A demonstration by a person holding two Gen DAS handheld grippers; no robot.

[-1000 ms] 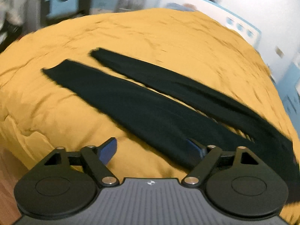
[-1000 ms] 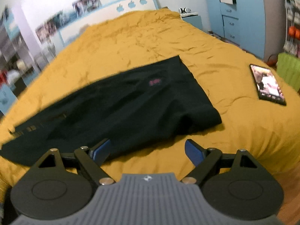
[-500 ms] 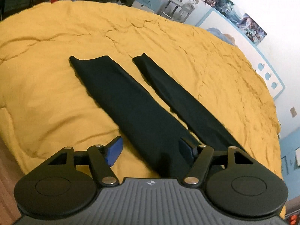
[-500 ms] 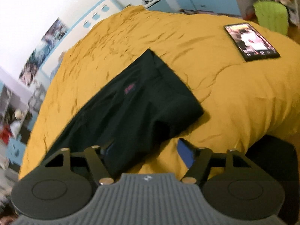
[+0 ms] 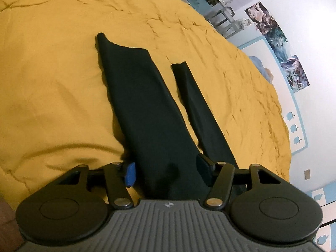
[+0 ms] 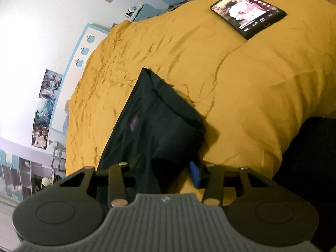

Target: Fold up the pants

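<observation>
Black pants (image 5: 142, 105) lie flat on a yellow bedspread (image 5: 52, 88), their two legs spread apart and running away from me in the left wrist view. My left gripper (image 5: 166, 171) is open, low over the near leg, its blue pads either side of the cloth. In the right wrist view the waist end of the pants (image 6: 155, 124) lies near the bed's edge, with a small red logo. My right gripper (image 6: 161, 176) is open, low over the waist's near edge; only its right blue pad shows.
A tablet (image 6: 247, 13) with a lit screen lies on the bedspread (image 6: 252, 73) at the far right. The bed's edge drops off just below both grippers. A white wall with posters (image 5: 279, 42) and shelves stands beyond the bed.
Both grippers have tilted and come lower and closer to the pants. The left one now straddles the near leg, the right one the waist's edge. Both stay open.
</observation>
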